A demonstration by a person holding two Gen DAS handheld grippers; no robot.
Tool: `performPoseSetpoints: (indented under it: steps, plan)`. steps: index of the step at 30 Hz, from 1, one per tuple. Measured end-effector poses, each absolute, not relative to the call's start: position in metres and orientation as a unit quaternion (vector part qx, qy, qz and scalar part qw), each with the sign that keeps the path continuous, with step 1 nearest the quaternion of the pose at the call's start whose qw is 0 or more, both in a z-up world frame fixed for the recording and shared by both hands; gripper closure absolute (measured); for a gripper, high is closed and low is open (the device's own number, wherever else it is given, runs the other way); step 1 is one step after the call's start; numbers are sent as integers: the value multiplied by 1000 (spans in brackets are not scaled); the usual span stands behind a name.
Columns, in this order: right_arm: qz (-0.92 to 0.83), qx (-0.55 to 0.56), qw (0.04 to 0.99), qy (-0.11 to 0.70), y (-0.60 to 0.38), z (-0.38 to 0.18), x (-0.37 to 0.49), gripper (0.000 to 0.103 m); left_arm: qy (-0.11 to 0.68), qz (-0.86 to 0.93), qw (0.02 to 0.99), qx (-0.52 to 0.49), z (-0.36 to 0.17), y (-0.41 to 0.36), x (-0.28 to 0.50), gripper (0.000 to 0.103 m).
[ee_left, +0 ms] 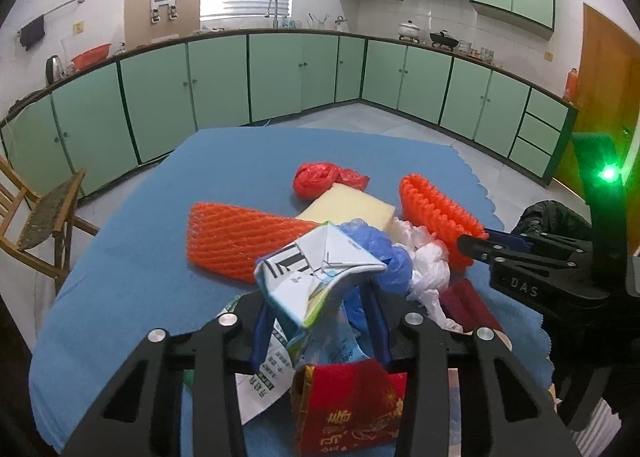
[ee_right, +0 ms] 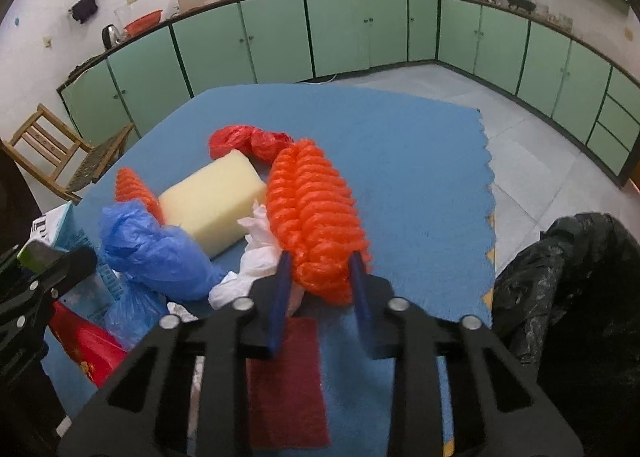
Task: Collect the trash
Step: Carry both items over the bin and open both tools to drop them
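Both grippers loaded — left gripper (ee_left: 320, 321) clamps carton (ee_left: 316, 277), right gripper (ee_right: 320, 289) foam net (ee_right: 312, 217).

Right gripper (ee_right: 320, 277) clamps orange foam net (ee_right: 312, 213) above blue mat (ee_right: 400, 161).

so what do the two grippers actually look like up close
Both are matte black linkage frames with triangular cut-outs and round silver bolt heads, ending in flat blue fingers. The right gripper has "DAS" embossed on its body and a glowing green light on a black upright behind it. No cables or sleeves show.

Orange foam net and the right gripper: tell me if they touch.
Touching. The right wrist view shows the right gripper with both blue fingers pressed against the orange foam net.
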State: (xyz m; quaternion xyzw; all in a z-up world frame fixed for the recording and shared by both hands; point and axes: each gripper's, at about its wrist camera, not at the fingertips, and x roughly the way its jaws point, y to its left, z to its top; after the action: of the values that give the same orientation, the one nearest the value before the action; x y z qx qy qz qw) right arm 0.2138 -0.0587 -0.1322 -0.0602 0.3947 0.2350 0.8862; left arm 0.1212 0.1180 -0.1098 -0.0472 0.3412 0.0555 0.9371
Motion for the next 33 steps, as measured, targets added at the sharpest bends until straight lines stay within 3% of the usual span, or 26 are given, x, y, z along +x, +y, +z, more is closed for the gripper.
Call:
performPoseSetpoints:
  steps: [19,33]
  plan:
    - [239,-24,926,291,-85,-50,195,83,226,75,971,-28,-43,117,116,64]
    - [188,-1,952,240,-171,-4,172,83,181,-23,983,-28,-1,48,138,65]
